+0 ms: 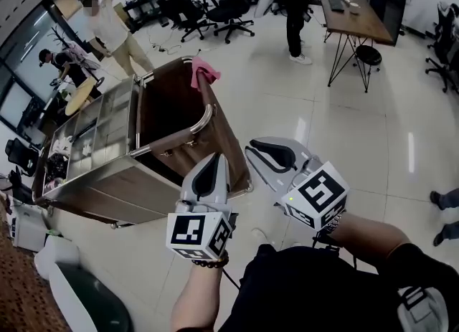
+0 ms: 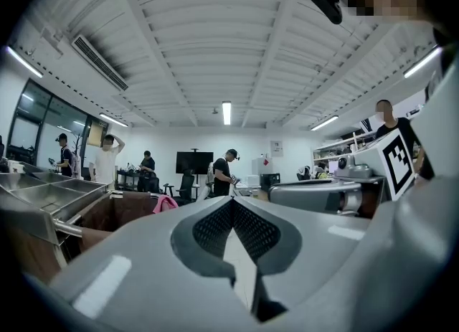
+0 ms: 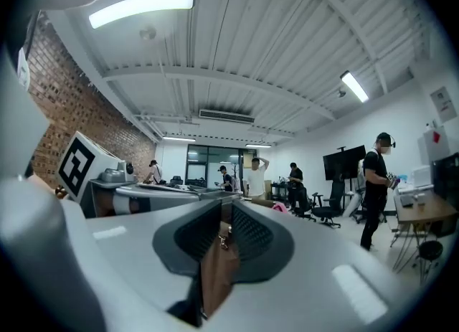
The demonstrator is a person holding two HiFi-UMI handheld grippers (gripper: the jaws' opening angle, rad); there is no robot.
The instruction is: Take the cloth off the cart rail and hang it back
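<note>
Head view: the left tongs (image 1: 214,160) and the right tongs (image 1: 251,153) are held side by side, roughly level, on the near side of the cart (image 1: 107,180).

- Left gripper view: pads meet at the tips, clenched on nothing.
- Right gripper view: pads stand a sliver apart and grip nothing. Only the cart's brown side shows through the slit.
- The pink cloth (image 1: 204,72) is bunched over the far corner of the cart's top edge, at the far end of the chrome rail (image 1: 204,119), well apart from both tongs.

Judged step: approach, with the cloth not yet taken.

The next move likely calls for carrying one of the tongs forward across the cart to that corner and spreading its pads wider than the bunched fold. It would then close on the fold and lift straight up, so the cloth clears the rail without snagging.
</note>
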